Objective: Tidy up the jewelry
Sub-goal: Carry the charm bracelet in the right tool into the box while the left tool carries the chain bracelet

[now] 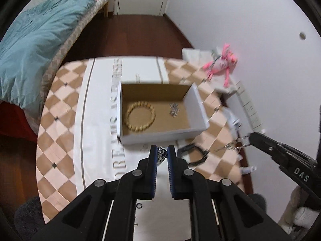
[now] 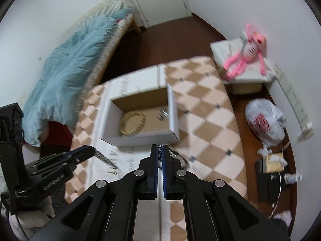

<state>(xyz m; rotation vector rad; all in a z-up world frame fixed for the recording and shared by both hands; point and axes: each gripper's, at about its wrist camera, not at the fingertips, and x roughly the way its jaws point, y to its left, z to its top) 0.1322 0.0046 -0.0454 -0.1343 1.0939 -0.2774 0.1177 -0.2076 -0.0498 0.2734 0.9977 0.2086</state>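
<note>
Left gripper [image 1: 162, 150] jaws clamp silver chain [image 1: 162, 154]; right gripper [image 2: 160, 149] likewise, seemingly.

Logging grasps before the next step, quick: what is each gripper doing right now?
Left gripper: closed on a silver chain.
Right gripper: closed on another silver chain.

White walls [image 1: 240, 20] and dark wood floor [image 1: 140, 36] surround a bed [image 1: 66, 46] with teal duvet [image 1: 36, 40].
</note>
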